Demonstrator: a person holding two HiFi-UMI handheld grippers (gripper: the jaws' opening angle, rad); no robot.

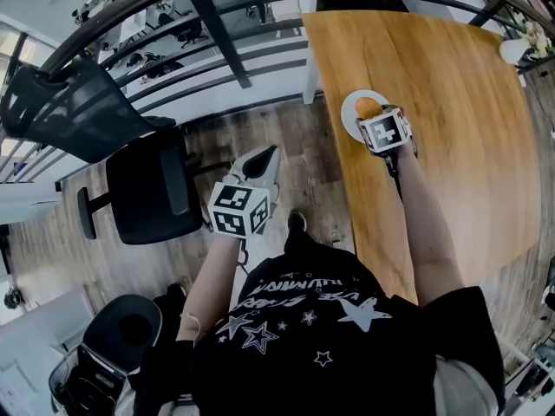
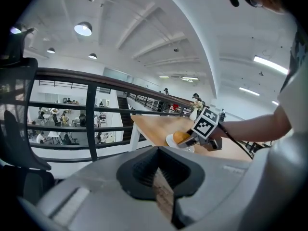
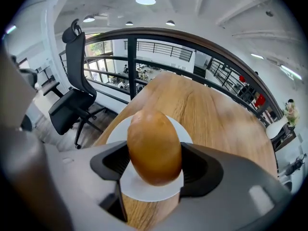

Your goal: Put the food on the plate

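A golden-brown bread roll (image 3: 154,146) sits between the two dark pads of my right gripper (image 3: 154,170), which press on its sides. It is held just over a small white plate (image 3: 144,187) near the wooden table's (image 1: 451,102) left edge. The head view shows the roll (image 1: 368,107) and plate (image 1: 348,111) ahead of the right gripper (image 1: 375,118). My left gripper (image 1: 263,159) hangs off the table over the floor, jaws together and holding nothing. From the left gripper (image 2: 162,179) view, the right gripper (image 2: 193,139), roll (image 2: 181,136) and plate (image 2: 170,141) lie far ahead.
A black office chair (image 1: 147,189) stands on the wood floor left of the table, with a mesh chair (image 1: 69,111) behind it. A dark metal railing (image 1: 217,33) runs past the table's far side. A white object (image 1: 513,52) stands at the table's far right corner.
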